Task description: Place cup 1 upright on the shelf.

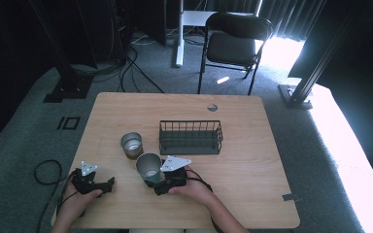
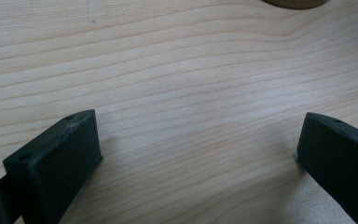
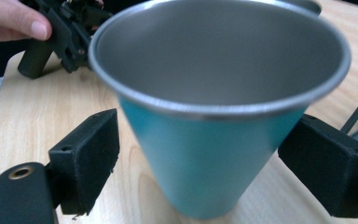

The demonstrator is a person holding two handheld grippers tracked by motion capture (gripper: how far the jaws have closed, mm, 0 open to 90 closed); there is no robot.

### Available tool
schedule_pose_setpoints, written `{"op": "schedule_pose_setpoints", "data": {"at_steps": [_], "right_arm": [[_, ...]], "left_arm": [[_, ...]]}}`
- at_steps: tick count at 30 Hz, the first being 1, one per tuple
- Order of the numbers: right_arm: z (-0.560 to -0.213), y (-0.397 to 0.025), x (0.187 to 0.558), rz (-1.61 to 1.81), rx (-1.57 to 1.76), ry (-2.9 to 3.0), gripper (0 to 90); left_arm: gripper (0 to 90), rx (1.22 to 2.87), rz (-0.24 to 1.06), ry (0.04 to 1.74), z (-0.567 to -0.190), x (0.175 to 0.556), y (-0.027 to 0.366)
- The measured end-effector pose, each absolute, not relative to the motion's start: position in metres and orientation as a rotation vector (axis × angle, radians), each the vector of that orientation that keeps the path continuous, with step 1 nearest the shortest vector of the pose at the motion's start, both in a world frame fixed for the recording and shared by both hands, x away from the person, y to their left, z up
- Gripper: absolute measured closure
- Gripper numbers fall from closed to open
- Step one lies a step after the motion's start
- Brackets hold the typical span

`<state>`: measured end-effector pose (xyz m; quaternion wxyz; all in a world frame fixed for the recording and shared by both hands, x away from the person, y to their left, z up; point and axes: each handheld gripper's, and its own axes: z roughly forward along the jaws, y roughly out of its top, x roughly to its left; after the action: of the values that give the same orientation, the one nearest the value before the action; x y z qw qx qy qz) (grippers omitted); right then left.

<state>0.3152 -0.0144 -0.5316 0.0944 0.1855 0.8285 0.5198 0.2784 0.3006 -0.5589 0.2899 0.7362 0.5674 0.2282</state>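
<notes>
A teal metal cup (image 1: pixel 148 167) with a silver rim stands upright near the front middle of the wooden table (image 1: pixel 252 160). My right gripper (image 1: pixel 154 183) is open around it. In the right gripper view the cup (image 3: pixel 214 154) stands between the two black pads (image 3: pixel 91 156), with a small gap on each side. My left gripper (image 1: pixel 110 183) rests at the front left, open, with nothing between its jaws. In the left gripper view the left gripper (image 2: pixel 200 140) has bare wood below it. A second, silver cup (image 1: pixel 132 144) stands just behind and to the left of the teal one.
A dark wire basket (image 1: pixel 190 137) stands behind the cups at mid-table. A round cable hole (image 1: pixel 212 107) sits near the far edge. Beyond the table are a black chair (image 1: pixel 235 43) and floor cables (image 1: pixel 46 170). The other hand (image 3: pixel 14 21) holds the left gripper (image 3: pixel 60 32).
</notes>
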Motion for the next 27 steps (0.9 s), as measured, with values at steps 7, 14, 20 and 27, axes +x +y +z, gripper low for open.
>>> {"op": "schedule_pose_setpoints", "data": {"at_steps": [7, 14, 20, 27], "right_arm": [[-0.531, -0.009, 0.318, 1.615, 0.569, 2.416, 11.7], [-0.528, -0.005, 0.319, 1.670, 0.557, 2.366, 11.6], [-0.528, -0.002, 0.319, 1.655, 0.529, 2.347, 12.2], [-0.525, -0.002, 0.319, 1.628, 0.538, 2.359, 13.1]], "left_arm": [[0.4, 1.964, 0.609, 1.514, -0.559, 0.278, 0.301], [0.4, 1.965, 0.609, 1.514, -0.559, 0.278, 0.301], [0.4, 1.964, 0.608, 1.514, -0.559, 0.278, 0.301], [0.4, 1.964, 0.608, 1.514, -0.559, 0.278, 0.301]]}}
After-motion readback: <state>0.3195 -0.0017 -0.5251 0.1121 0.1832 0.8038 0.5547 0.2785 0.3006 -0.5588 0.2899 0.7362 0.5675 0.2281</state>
